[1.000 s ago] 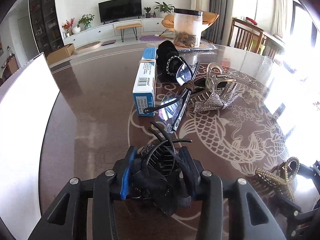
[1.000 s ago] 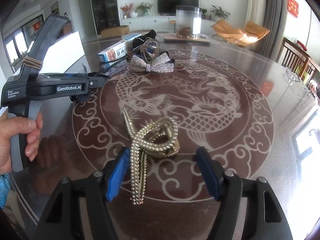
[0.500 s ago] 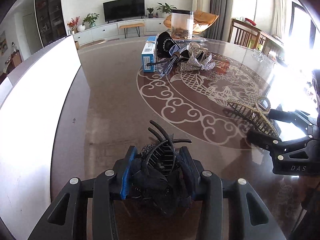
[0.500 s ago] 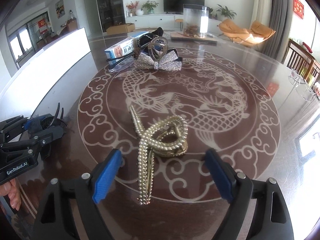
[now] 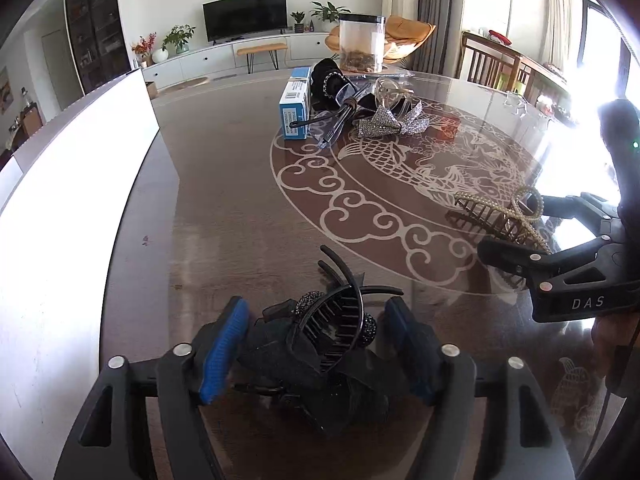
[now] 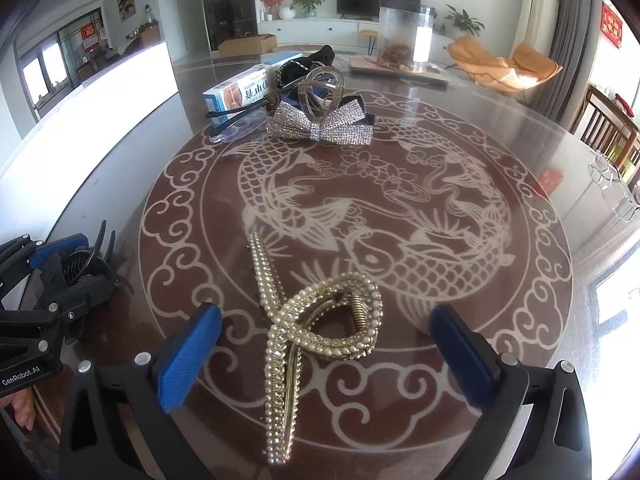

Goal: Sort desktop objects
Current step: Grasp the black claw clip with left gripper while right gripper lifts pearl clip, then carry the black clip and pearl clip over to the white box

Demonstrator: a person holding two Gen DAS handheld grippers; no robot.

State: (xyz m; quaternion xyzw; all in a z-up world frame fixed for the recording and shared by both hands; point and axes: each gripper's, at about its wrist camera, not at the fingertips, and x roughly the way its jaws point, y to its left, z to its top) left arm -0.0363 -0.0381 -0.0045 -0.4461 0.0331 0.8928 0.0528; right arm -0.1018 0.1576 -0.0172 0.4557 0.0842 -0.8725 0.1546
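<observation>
My left gripper is shut on a black hair claw clip with a dark bow, low over the table's near left part; it also shows in the right wrist view. My right gripper is open, its jaws wide on either side of a gold pearl hair claw that lies on the table; the claw also shows in the left wrist view. A pile at the far side holds a blue-white box, glasses, a rhinestone bow, a clear claw clip and a black item.
The round brown table has a white fish pattern under glass. A clear jar stands at the far edge. A white board runs along the left side. Chairs stand at the right.
My left gripper pulled back from the pile with the black clip to the table's near left. My right gripper opened wider around the pearl claw, which stays on the table.
</observation>
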